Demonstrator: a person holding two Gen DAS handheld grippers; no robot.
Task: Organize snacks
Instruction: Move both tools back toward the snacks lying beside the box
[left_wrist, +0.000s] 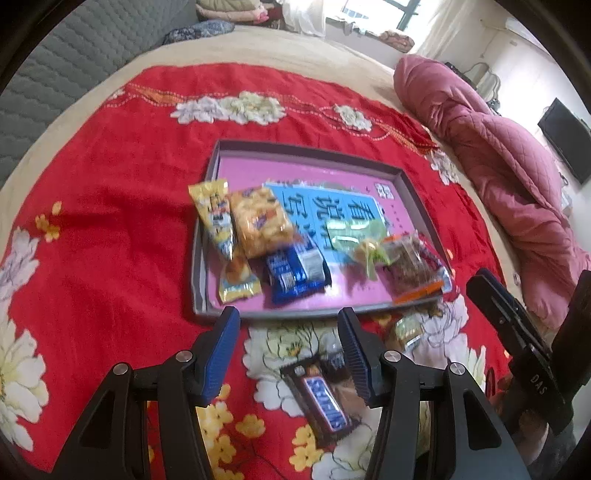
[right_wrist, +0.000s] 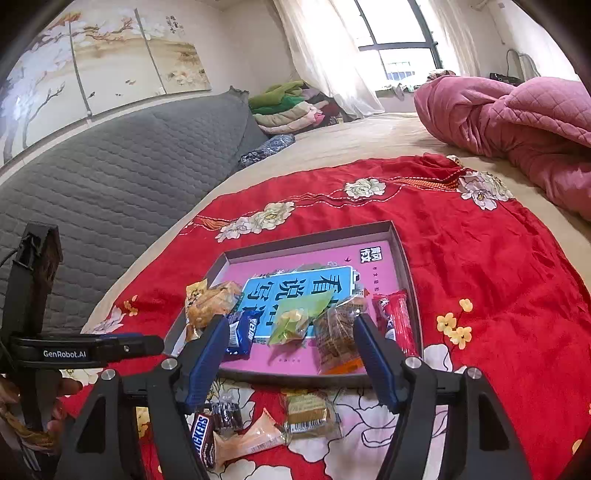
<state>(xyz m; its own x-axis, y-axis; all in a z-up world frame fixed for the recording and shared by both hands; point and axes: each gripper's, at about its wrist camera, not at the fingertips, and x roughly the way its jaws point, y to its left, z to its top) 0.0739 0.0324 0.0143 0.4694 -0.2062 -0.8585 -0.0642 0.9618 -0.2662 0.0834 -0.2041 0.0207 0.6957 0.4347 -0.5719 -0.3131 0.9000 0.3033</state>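
Currently both grippers, left gripper (left_wrist: 288, 325) and right gripper (right_wrist: 290, 332), are hovering open and empty near the snack-filled tray (left_wrist: 207, 295), Snickers bar (left_wrist: 325, 402) lying on the red floral cloth (left_wrist: 110, 258).

Bright curtained window (right_wrist: 397, 48), grey quilted headboard (right_wrist: 122, 173), floral wall panels (right_wrist: 110, 51)

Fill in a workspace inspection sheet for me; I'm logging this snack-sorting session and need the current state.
Surface: red floral cloth on a bed.
Job's things: grey tray holds several snack packs, including a blue pack; Snickers bar, clear-wrapped pack and others lie outside on the cloth.
Clutter: pink quilt, folded bedding.
Grippers: left claw open, empty; right claw open, empty.
Cables: nothing seen.
Surroundings: window, grey headboard.
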